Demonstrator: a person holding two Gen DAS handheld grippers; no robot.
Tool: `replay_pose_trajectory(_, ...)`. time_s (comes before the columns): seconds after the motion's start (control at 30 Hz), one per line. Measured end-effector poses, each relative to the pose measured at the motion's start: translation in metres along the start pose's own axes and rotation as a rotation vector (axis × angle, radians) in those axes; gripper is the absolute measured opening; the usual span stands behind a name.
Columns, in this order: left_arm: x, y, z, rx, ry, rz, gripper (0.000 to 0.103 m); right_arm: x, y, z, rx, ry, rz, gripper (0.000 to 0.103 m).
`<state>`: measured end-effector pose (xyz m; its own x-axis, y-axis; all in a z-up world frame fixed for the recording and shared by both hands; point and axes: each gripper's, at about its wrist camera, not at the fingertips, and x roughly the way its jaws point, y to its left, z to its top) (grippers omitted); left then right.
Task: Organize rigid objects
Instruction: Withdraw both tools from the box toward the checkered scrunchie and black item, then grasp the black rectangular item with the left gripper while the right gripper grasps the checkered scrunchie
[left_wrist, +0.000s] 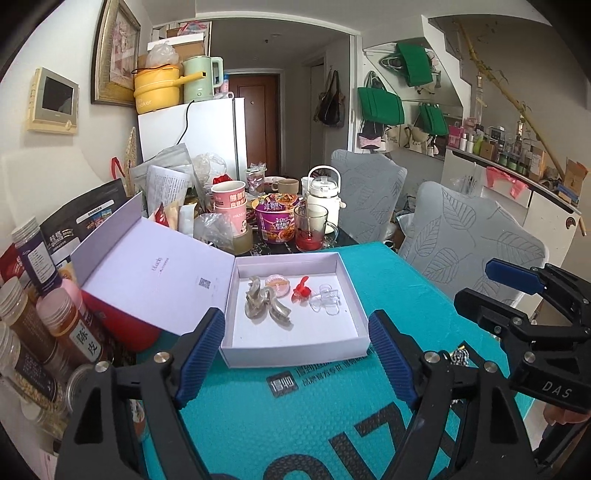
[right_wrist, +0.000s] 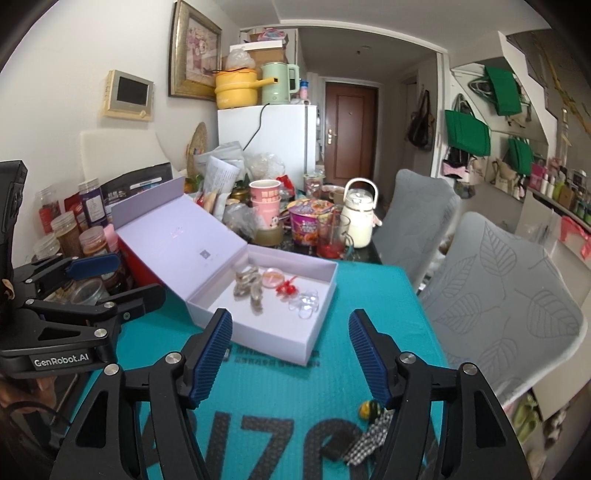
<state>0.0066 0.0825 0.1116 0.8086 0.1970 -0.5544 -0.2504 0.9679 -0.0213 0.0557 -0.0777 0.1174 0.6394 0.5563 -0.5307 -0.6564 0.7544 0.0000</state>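
A pale lilac box (left_wrist: 295, 350) (right_wrist: 258, 338) lies open on the teal mat, its lid (left_wrist: 155, 280) (right_wrist: 177, 243) folded back to the left. Inside lie silvery hair clips (left_wrist: 264, 304) (right_wrist: 249, 286), a round pink compact (left_wrist: 277, 285) (right_wrist: 273, 277), a red clip (left_wrist: 301, 291) (right_wrist: 287, 287) and clear clips (left_wrist: 325, 301) (right_wrist: 306, 302). A black-and-white checked hair accessory with a yellow piece (right_wrist: 371, 424) lies on the mat under the right gripper's right finger. My left gripper (left_wrist: 295, 354) stands open just before the box. My right gripper (right_wrist: 290, 354) is open and empty too.
Spice jars (left_wrist: 40, 332) (right_wrist: 77, 229) crowd the left edge. Behind the box stand pink cups (left_wrist: 229, 203), a purple noodle bowl (left_wrist: 275, 218), a glass mug (left_wrist: 310, 225) and a white kettle (left_wrist: 323, 195). Two grey leaf-print chairs (left_wrist: 472, 236) (right_wrist: 509, 295) stand right of the table.
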Motion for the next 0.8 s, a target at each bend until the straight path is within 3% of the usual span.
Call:
replay_pose_trajectory(0.33, -0.014, -0.017, -0.031, 0.014, 0.029, -0.015, 0.081, -0.012, 0.000, -0.036, 0.022, 0.029, -0.016, 0.071)
replay_pose_trajectory(0.8, 0.002, -0.046, -0.068, 0.049, 0.105, -0.090, 0.081, -0.013, -0.023, -0.086, 0.106, 0.102, -0.051, 0.071)
